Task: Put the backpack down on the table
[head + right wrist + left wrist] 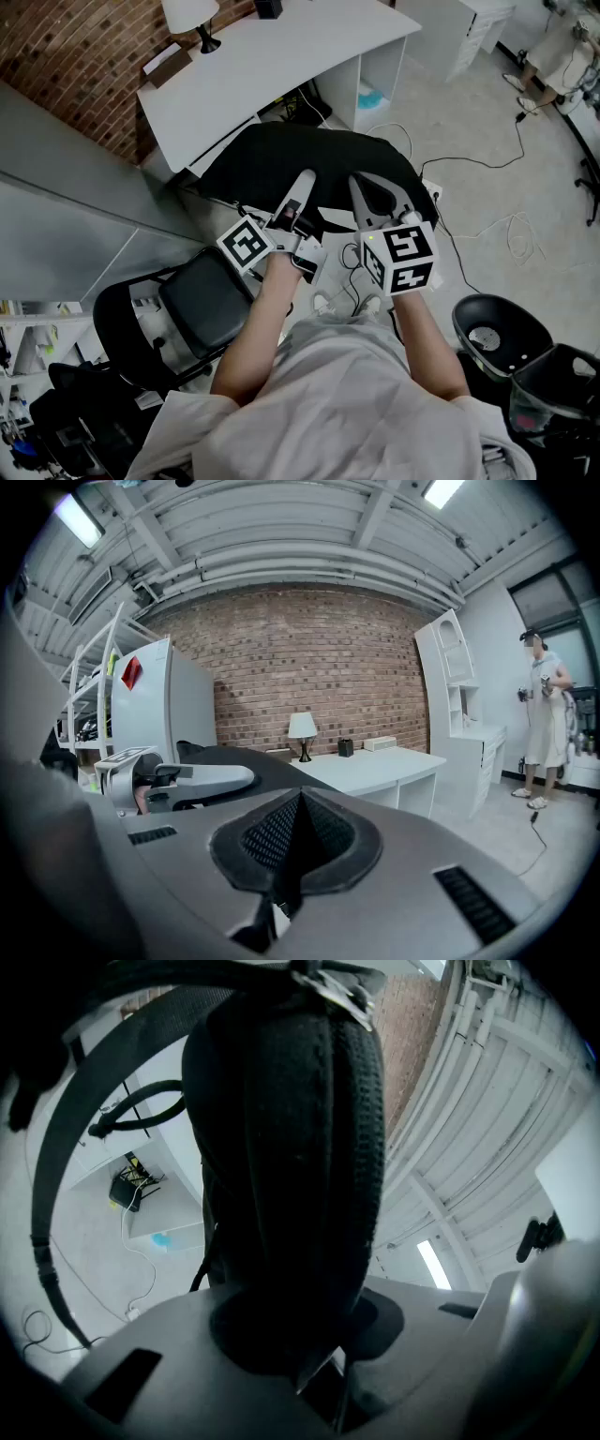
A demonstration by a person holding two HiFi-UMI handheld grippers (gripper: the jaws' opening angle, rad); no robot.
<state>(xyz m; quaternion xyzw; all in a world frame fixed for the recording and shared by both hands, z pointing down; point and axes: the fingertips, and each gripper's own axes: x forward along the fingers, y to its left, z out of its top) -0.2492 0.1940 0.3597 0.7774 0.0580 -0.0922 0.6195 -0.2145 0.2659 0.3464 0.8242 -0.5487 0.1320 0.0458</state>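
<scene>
The black backpack (272, 164) hangs in front of me, just short of the white table (272, 70). My left gripper (305, 180) reaches onto its top and is shut on a thick padded black strap (291, 1147), which rises straight out of the jaws (309, 1335). A thinner strap (42, 1204) loops to the left. My right gripper (362, 185) lies beside the left one over the backpack's top. In the right gripper view its jaws (298, 841) meet with nothing showing between them, and the left gripper (178, 782) and the backpack's dark top (253, 759) sit to the left.
A lamp (192, 19) and small items stand at the table's far end against the brick wall. A black office chair (202, 300) is at my left, another black seat (497, 333) at my right. Cables (506, 225) trail on the floor. A person (544, 724) stands far right.
</scene>
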